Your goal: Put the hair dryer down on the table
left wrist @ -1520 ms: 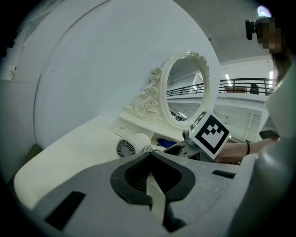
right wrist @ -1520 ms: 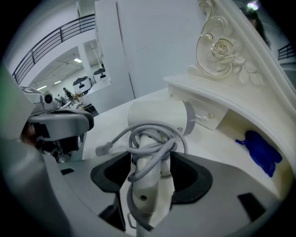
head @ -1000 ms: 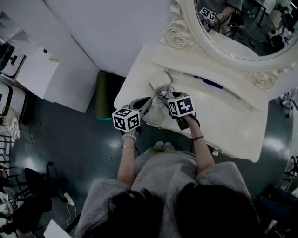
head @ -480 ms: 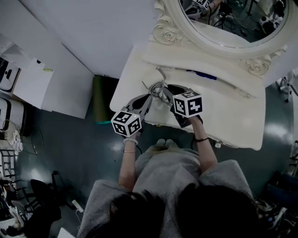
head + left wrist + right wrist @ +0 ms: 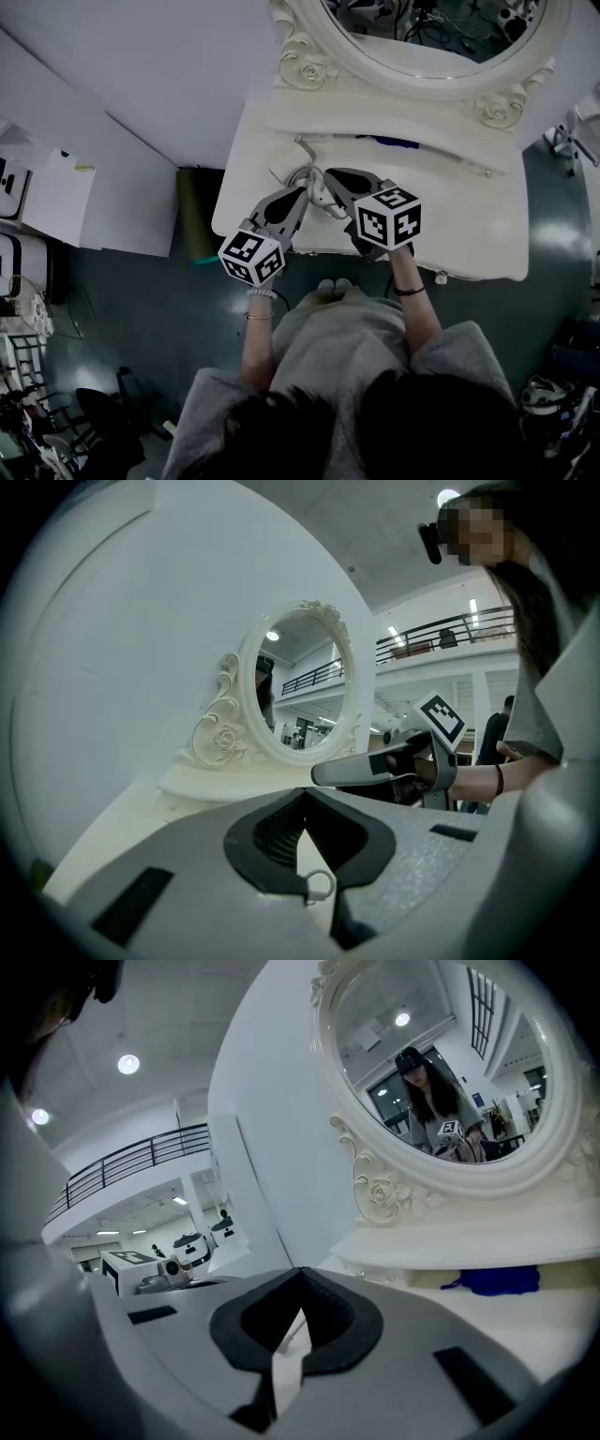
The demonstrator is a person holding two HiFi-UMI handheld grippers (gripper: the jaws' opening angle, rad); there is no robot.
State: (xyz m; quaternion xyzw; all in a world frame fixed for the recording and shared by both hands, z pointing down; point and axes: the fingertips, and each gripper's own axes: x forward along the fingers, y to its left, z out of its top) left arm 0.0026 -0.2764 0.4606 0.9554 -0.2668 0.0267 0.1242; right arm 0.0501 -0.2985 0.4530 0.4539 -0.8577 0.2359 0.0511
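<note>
Both sets of tongs are up over the white tabletop [image 5: 469, 220], centre frame in the head view. The left tongs [image 5: 300, 194] sit left of centre and the right tongs [image 5: 334, 175] just right of them, both pointing toward the top of the frame. In the left gripper view the left tongs [image 5: 302, 805] have their tips together. A small pale loop [image 5: 319, 885] shows in the slit lower down; what it is, I can't tell. The right tongs [image 5: 300, 1281] have just been closing and now sit tip to tip, nothing clamped. And the hair dryer [image 5: 317, 195]? It's pale on pale and hard to pick out, but it lies on the tabletop between the two sets of tips. Its cord [image 5: 298, 174] curls just up and left. At the top of the frame are the ornate oval mirror [image 5: 441, 33] and a blue thing [image 5: 394, 142] on the ledge beneath.
</note>
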